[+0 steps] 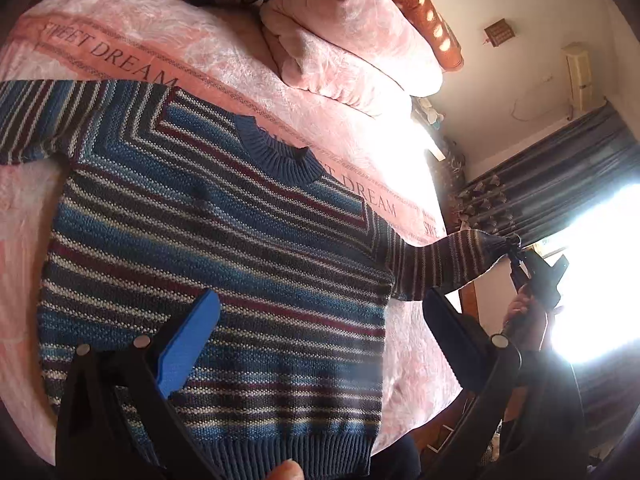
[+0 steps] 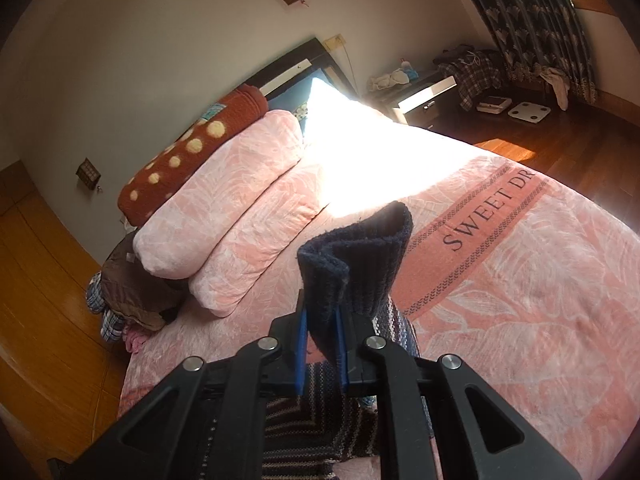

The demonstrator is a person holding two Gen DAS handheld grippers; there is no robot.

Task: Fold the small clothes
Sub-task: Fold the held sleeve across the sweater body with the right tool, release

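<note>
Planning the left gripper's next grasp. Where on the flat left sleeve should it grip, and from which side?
Judgement: take the striped sweater by the left sleeve, at the cuff end, which runs out of frame. It lies flat on the pink blanket, so come from above, one finger sliding under the edge. The left gripper is open; the right gripper pinches the other cuff.

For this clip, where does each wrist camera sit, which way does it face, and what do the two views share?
Left wrist: above the open left gripper, looking down on the striped sweater spread on the pink blanket; a fingertip and the other hand show.
Right wrist: behind the right gripper, facing the headboard across the bed; it is shut on the sweater's cuff.
Shared: sweater, blanket, folded quilt, right gripper.
</note>
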